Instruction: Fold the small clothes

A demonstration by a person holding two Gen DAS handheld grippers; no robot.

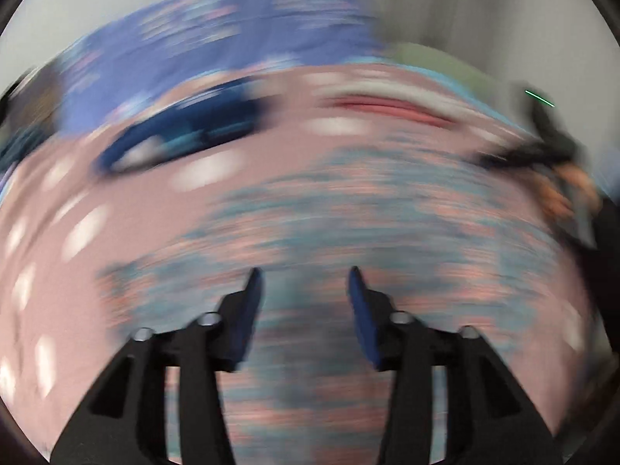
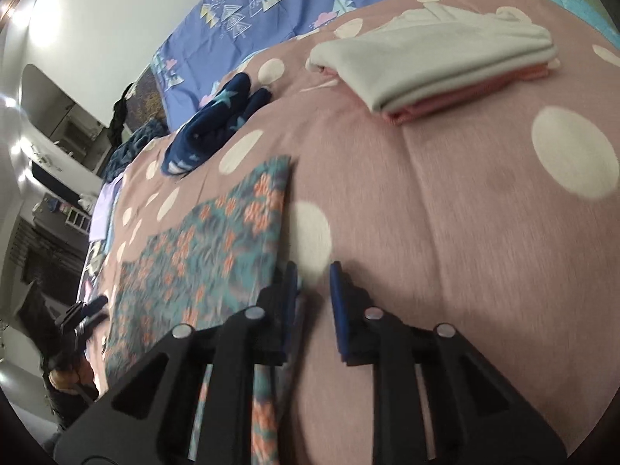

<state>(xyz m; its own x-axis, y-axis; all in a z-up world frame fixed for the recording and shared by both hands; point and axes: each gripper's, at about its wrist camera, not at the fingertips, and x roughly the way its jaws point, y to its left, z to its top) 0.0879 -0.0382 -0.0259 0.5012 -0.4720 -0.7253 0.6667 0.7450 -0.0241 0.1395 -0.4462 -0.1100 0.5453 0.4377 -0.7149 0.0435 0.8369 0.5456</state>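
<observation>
A teal garment with orange flowers (image 2: 201, 248) lies flat on the pink dotted bedspread (image 2: 445, 201). In the blurred left wrist view it (image 1: 348, 209) spreads out under and ahead of my left gripper (image 1: 304, 271), which is open and empty just above it. My right gripper (image 2: 313, 267) is open, with its left finger at the garment's right edge and nothing between the jaws. The left gripper also shows in the right wrist view (image 2: 83, 312) at the garment's far left side.
A folded stack of white and pink clothes (image 2: 438, 66) lies at the back right. A crumpled navy garment with stars (image 2: 217, 120) lies at the back left. A purple patterned sheet (image 2: 279, 4) lies behind, with room furniture at the far left.
</observation>
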